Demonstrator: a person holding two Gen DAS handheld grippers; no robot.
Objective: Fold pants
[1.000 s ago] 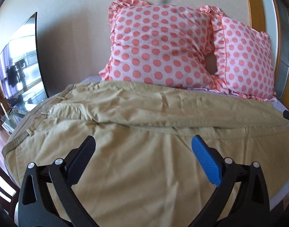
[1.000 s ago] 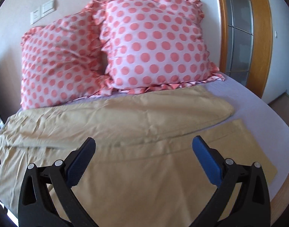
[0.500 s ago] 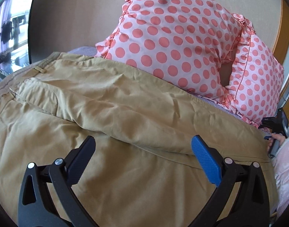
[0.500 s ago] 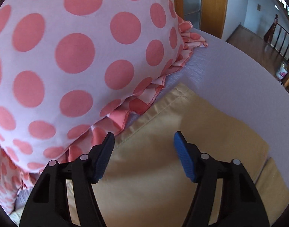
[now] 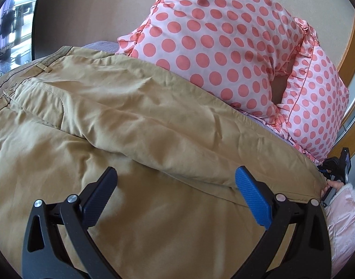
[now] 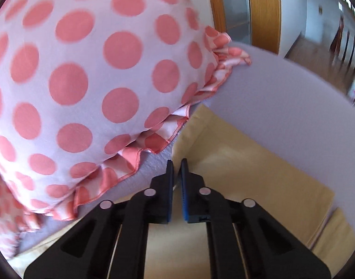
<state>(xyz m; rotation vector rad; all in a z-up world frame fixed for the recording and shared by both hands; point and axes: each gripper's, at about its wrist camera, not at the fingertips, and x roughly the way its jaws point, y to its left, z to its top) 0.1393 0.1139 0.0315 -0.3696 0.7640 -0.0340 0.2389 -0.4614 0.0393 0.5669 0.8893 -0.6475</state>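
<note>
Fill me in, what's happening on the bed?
A person with two handheld grippers is folding tan pants spread on a bed by polka-dot pillows. The right gripper is shut on the far edge of a pant leg near its hem, beside a pillow. The left gripper hangs open over the upper legs.

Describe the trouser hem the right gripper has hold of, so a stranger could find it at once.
Start at the big pink polka-dot pillow on the lavender bed sheet. Just below its ruffled corner lies the cuff end of the tan pants, and the right gripper is shut on that cuff's near corner. A second cuff peeks out lower right, partly covered; the gripped one lies on top, beside the ruffle.
</note>
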